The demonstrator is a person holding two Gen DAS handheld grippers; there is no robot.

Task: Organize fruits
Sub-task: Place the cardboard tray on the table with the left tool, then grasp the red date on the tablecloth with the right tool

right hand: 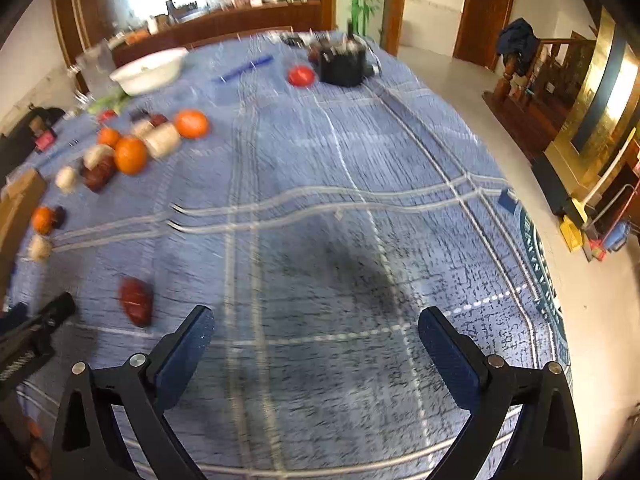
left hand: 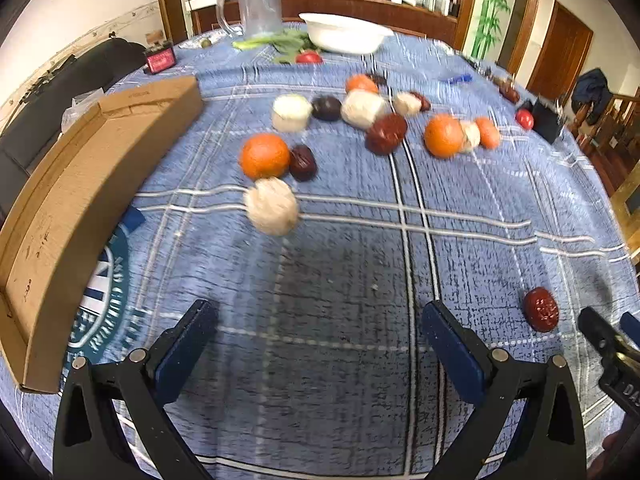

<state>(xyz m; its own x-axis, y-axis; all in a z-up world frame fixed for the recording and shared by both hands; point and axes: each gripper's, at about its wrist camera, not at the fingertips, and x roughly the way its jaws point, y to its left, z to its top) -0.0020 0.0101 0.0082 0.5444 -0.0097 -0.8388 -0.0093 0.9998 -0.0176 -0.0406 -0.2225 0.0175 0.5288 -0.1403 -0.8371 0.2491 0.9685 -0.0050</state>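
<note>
Several fruits lie scattered on a blue plaid tablecloth (left hand: 360, 264): oranges (left hand: 265, 156), dark red dates (left hand: 386, 133) and pale round fruits (left hand: 273, 206). One lone date (left hand: 541, 309) lies near right, also in the right wrist view (right hand: 137, 301). My left gripper (left hand: 320, 328) is open and empty above bare cloth, short of the fruits. My right gripper (right hand: 316, 334) is open and empty, with the fruit cluster (right hand: 130, 154) far to its left. The right gripper's tip shows at the left wrist view's right edge (left hand: 608, 340).
A cardboard box (left hand: 80, 200) stands at the left. A white bowl (left hand: 344, 32), a clear pitcher (left hand: 260, 4) and greens (left hand: 276, 42) sit at the far edge. A black box (right hand: 342, 62) and a tomato (right hand: 301, 76) are at the far right. The table edge drops off at right.
</note>
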